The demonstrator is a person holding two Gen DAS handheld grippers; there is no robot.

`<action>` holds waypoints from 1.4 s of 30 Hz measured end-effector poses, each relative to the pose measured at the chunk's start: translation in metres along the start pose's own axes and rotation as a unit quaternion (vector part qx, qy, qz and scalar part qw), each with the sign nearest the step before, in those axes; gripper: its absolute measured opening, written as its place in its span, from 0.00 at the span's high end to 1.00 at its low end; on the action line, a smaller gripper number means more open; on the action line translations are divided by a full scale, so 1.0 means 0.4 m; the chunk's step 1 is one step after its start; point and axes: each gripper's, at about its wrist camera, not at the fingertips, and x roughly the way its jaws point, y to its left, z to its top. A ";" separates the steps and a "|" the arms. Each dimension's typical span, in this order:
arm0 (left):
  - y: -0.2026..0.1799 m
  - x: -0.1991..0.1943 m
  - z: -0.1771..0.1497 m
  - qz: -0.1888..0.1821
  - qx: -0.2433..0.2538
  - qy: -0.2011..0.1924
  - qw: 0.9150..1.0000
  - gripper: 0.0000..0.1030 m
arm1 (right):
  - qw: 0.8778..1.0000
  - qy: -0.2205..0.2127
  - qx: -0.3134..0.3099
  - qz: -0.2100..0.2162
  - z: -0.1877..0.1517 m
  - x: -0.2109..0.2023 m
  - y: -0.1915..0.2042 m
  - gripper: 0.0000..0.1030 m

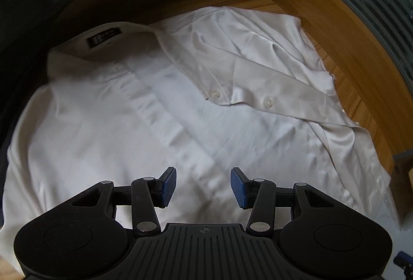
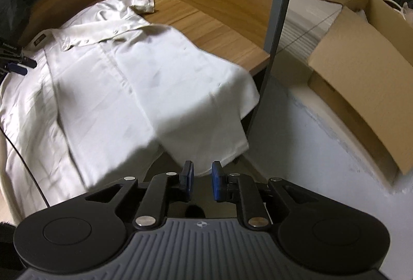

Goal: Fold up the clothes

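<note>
A white shirt (image 1: pixel 160 109) lies spread front-up on a wooden table (image 1: pixel 343 89), filling most of the table's near part. The left wrist view looks straight down the shirt towards its collar (image 1: pixel 103 47) at the far left, where a dark label (image 1: pixel 102 39) shows inside the neck. To the right, one front panel is turned back, showing a row of pale buttons (image 1: pixel 268 102) along its edge. The left tongs (image 1: pixel 204 187) hang over the lower body of the shirt with the blue pads (image 1: pixel 169 185) set wide apart and nothing between them.

The right wrist view shows what the other cannot: the shirt's near right corner spills over the table edge and hangs down, and a short sleeve (image 2: pixel 143 0) lies bunched at the far end. The right tongs (image 2: pixel 202 180) sit just below that hanging hem (image 2: pixel 206 166), the pads a narrow gap apart; the cloth edge reaches down to the pads, but whether any of it is caught between them cannot be told. The same view takes in a grey upright post (image 2: pixel 278 22) at the table's right edge, a pale floor (image 2: pixel 296 151) beyond it and an open cardboard box (image 2: pixel 361 73) standing on the floor to the right. At its far left edge the tips of the other tongs (image 2: pixel 18 65) show over the shirt near the collar, and a thin dark cable (image 2: pixel 23 158) crosses the cloth on the near left.
</note>
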 end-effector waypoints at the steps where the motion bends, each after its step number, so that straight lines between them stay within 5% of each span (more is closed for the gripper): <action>1: -0.002 0.009 0.009 -0.004 -0.002 0.003 1.000 0.52 | 1.000 -0.001 0.000 0.001 0.015 0.011 -0.006 0.84; 20: -0.045 0.187 0.173 0.008 0.004 0.001 1.000 0.46 | 1.000 -0.026 -0.011 0.003 0.209 0.205 -0.015 0.69; 25: -0.059 0.186 0.181 0.002 0.062 0.006 0.998 0.44 | 0.999 -0.025 -0.039 -0.001 0.265 0.251 -0.005 0.64; 32: -0.123 0.166 0.146 -0.002 0.217 0.015 0.976 0.41 | 0.997 -0.007 -0.074 0.004 0.310 0.310 0.005 0.64; 37: -0.186 0.172 0.139 -0.011 0.263 0.003 0.965 0.39 | 0.996 -0.005 -0.091 0.006 0.318 0.323 0.016 0.64; 42: -0.226 0.201 0.136 0.026 0.303 -0.004 0.953 0.40 | 0.995 0.000 -0.097 0.007 0.321 0.324 0.021 0.67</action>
